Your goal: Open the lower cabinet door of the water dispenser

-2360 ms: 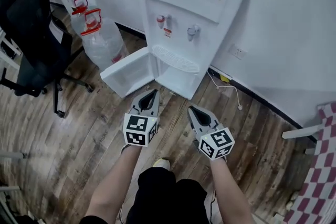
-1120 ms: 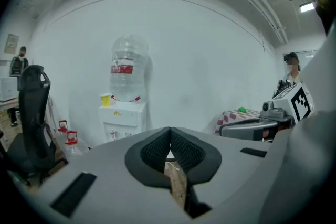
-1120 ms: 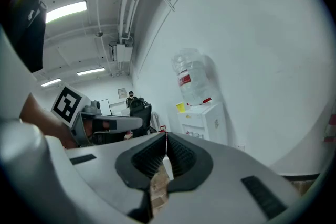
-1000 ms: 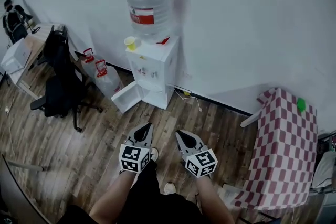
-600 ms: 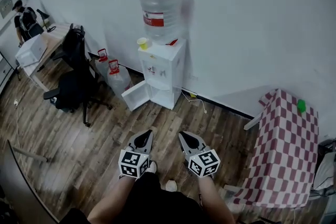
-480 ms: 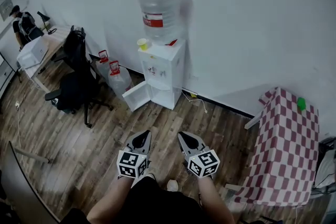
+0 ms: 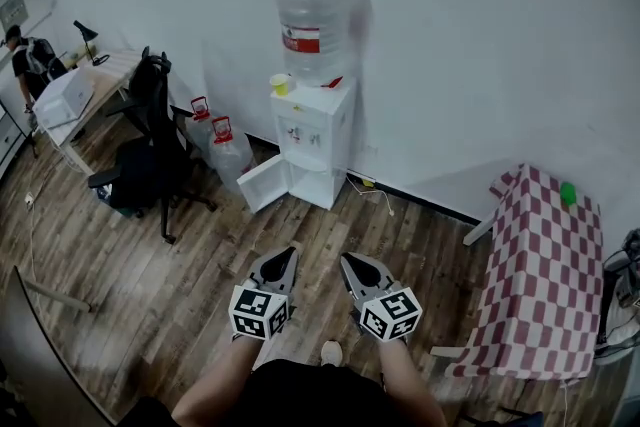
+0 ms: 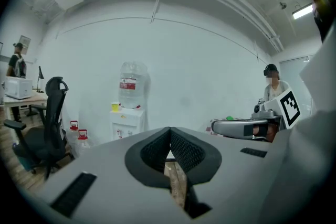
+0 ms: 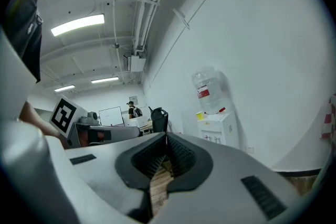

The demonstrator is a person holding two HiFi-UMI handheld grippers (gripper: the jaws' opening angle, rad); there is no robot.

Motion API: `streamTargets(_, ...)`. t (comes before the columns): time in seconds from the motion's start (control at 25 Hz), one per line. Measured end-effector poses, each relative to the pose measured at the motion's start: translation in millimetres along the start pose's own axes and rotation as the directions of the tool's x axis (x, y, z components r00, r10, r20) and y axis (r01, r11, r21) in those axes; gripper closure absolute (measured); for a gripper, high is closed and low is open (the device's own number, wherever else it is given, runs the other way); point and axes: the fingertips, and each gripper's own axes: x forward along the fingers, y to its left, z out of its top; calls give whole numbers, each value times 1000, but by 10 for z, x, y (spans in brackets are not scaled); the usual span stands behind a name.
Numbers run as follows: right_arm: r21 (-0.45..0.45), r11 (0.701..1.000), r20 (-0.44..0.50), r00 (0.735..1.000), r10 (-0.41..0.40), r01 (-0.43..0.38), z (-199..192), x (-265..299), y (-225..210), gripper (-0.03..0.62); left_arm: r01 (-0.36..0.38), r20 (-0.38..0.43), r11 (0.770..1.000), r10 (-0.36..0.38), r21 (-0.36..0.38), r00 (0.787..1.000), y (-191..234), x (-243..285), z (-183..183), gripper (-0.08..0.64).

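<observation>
Head view: left gripper (image 7: 284,258) and right gripper (image 7: 352,264) held forward side by side, jaws closed on nothing.

The white water dispenser (image 7: 318,140) stands against the wall, with a clear plastic bottle (image 7: 318,10) on top and its lower cabinet door (image 7: 262,183) swung out to the left. Two red-capped water jugs (image 7: 230,155) and a black office chair (image 7: 150,155) stand to its left, and a checked-cloth counter (image 7: 545,275) stands well to its right.

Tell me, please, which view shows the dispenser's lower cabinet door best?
The head view: the cabinet door stands swung open at the water dispenser's base. Both gripper views show only the dispenser's upper part, small and far; its base is hidden.
</observation>
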Motion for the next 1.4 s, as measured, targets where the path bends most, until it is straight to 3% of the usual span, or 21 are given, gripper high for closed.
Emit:
streamTargets(0.44, 8, 995, 37, 995, -96, 96, -82, -224, 794, 569, 18, 40, 999, -16, -35, 999, 476, -957, -155, 546)
streamTargets(0.64, -44, 989, 53, 989, -138, 140, -21, -376, 1185, 569, -4, 75, 998, 8, -56, 997, 850, -1375, -184, 546)
streamTargets(0.8, -88, 985, 81, 986, -145, 152, 160, -505, 1469, 569, -5, 114, 1000, 7, -23, 993, 1001, -1595, -48, 546)
streamTargets(1.08, -96, 985, 168, 978, -124, 141, 531, -701, 1756, 569, 51, 171, 999, -51, 3, 984, 861, -1881, 319, 546)
streamTargets(1.4, -60, 991, 138, 984, -112, 121, 449, -984, 1608, 571, 43, 169, 999, -43, 0, 985, 485, -1957, 305, 546)
